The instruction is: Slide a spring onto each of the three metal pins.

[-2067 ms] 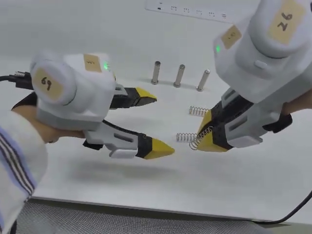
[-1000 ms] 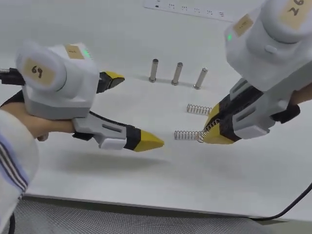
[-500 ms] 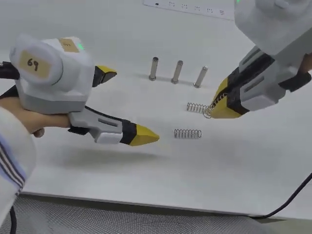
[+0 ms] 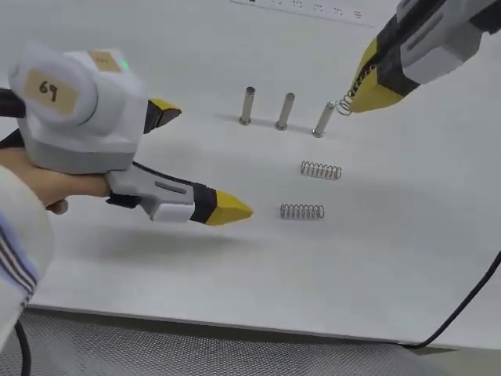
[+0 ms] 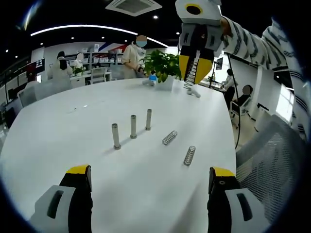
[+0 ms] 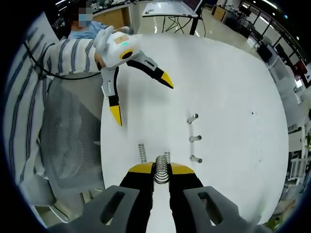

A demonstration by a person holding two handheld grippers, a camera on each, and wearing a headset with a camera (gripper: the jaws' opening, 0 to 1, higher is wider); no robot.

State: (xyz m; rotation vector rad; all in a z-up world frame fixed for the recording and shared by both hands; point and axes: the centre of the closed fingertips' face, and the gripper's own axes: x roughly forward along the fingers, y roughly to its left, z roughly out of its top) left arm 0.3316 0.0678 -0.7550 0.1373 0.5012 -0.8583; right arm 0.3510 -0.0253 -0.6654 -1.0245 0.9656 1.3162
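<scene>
Three upright metal pins [image 4: 248,106] [image 4: 285,111] [image 4: 324,119] stand in a row at the back of the white table; all three are bare. My right gripper [image 4: 354,100] hovers just above and right of the right-hand pin, shut on a spring [image 4: 344,103] that hangs from its yellow tips. The same held spring [image 6: 161,172] sits between the jaws in the right gripper view. Two loose springs [image 4: 321,170] [image 4: 302,211] lie on the table before the pins. My left gripper [image 4: 202,162] stands open at the left, holding nothing, with the pins [image 5: 133,126] ahead of it.
A white power strip [image 4: 305,9] lies along the table's far side. A black cable [image 4: 462,313] runs off the front right corner. The table's front edge [image 4: 235,325] is near, with grey mesh below. People and a potted plant [image 5: 163,65] are in the room beyond.
My right gripper has risen from the table with the spring and moved back to the right-hand pin. The left gripper has drifted slightly left and stayed open. Two springs remain lying.
</scene>
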